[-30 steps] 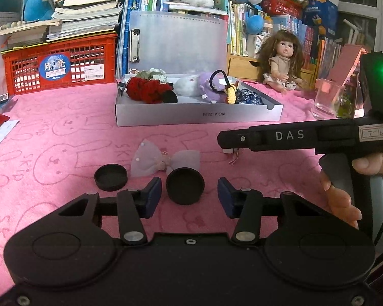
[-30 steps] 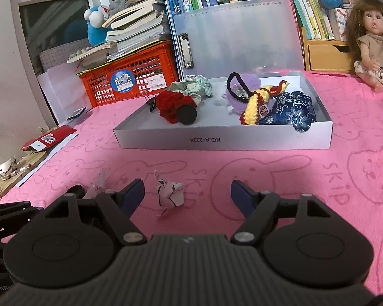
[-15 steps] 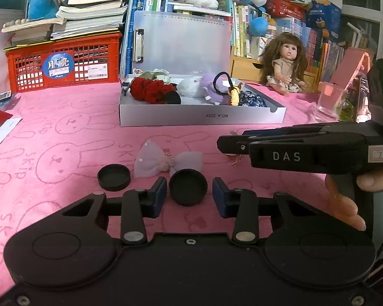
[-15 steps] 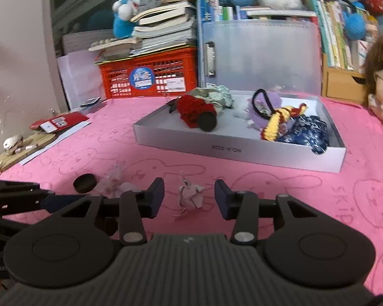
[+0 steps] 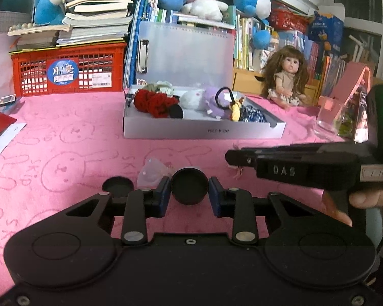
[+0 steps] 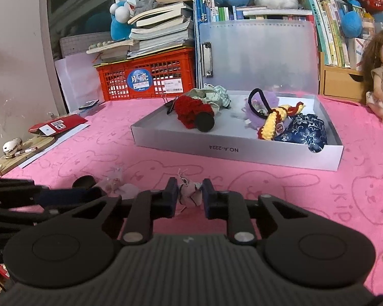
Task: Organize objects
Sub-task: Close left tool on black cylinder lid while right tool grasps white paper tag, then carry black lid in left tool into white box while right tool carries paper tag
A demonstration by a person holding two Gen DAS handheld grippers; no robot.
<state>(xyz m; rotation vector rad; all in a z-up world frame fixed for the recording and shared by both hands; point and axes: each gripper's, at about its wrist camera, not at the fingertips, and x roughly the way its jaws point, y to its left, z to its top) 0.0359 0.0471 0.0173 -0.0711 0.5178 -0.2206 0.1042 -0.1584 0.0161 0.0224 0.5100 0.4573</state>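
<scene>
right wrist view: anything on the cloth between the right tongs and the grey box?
Nothing. In the right wrist view only bare pink cloth lies between the right tongs, shut on a small pale trinket, and the grey box.

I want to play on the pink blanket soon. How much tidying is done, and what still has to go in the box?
Partly done. The grey box already holds the red yarn flower, a purple fluffy toy and a blue flowery pouch. Right now the left gripper is shut on a black round lid, and the right gripper on a small pink trinket. A second black lid and the pale bow remain on the blanket.
</scene>
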